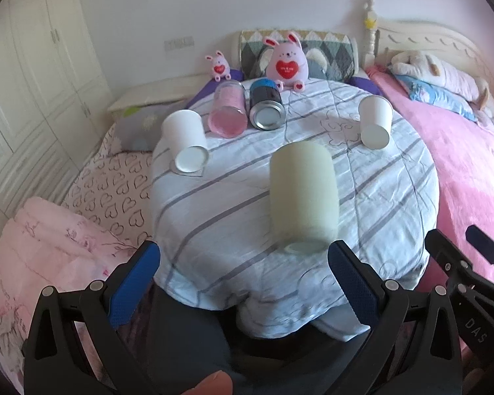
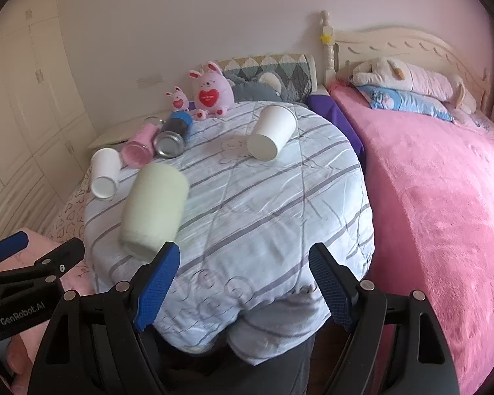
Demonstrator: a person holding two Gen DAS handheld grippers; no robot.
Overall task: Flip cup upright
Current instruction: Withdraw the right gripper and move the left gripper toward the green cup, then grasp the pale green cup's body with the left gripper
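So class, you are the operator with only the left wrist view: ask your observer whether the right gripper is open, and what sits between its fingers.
Observer: Open. The right gripper has its blue-padded fingers spread wide.
Operator: Anything between them?
Observer: Only the grey-striped white cloth; nothing is gripped.
Operator: Where is the cup from there?
Observer: The pale green cylindrical cup lies on its side to the left of that gripper, its near end close beside the left fingertip.
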